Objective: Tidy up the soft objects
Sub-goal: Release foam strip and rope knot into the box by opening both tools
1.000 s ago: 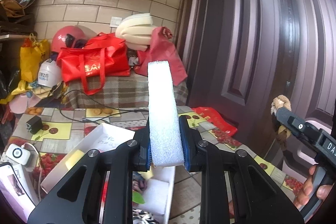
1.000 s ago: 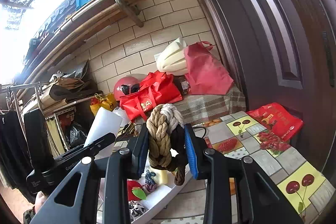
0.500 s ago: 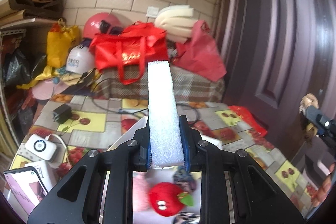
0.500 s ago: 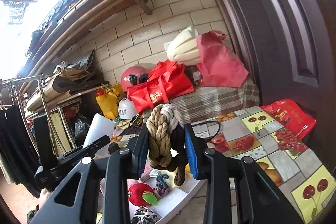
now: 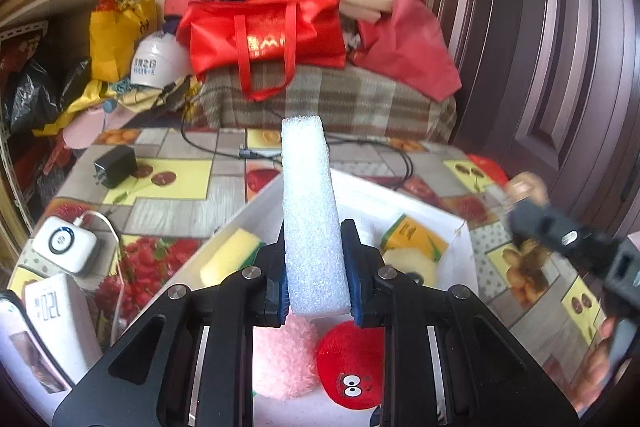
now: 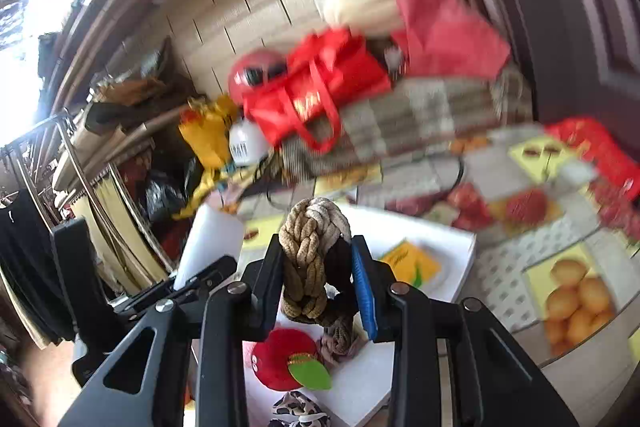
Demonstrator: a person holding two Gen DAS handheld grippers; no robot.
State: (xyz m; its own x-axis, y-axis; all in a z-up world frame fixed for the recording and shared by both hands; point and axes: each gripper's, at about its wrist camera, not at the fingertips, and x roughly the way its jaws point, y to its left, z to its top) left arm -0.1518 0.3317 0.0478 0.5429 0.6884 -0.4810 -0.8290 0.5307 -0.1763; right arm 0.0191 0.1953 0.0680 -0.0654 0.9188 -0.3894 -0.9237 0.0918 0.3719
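Note:
My left gripper (image 5: 314,279) is shut on a long white foam block (image 5: 310,211) and holds it upright above a white box (image 5: 360,195). The box holds a red plush apple (image 5: 350,365), a pink fluffy ball (image 5: 282,359), a yellow sponge (image 5: 230,257) and a yellow packet (image 5: 412,237). My right gripper (image 6: 318,283) is shut on a braided beige rope knot (image 6: 308,251) above the same box (image 6: 404,231), over the red plush apple (image 6: 280,357). The right gripper shows blurred at the right of the left wrist view (image 5: 568,239).
The table has a fruit-patterned cloth (image 5: 168,183). A black charger (image 5: 114,165), a white device with cable (image 5: 64,245) and a white gadget (image 5: 60,319) lie at its left. Red bags (image 5: 264,35) and helmets pile at the back. A dark door (image 5: 560,27) stands at the right.
Both grippers have tilted down and moved over the white box, so its contents show closer. The right wrist view is motion-blurred. Both still hold their objects.

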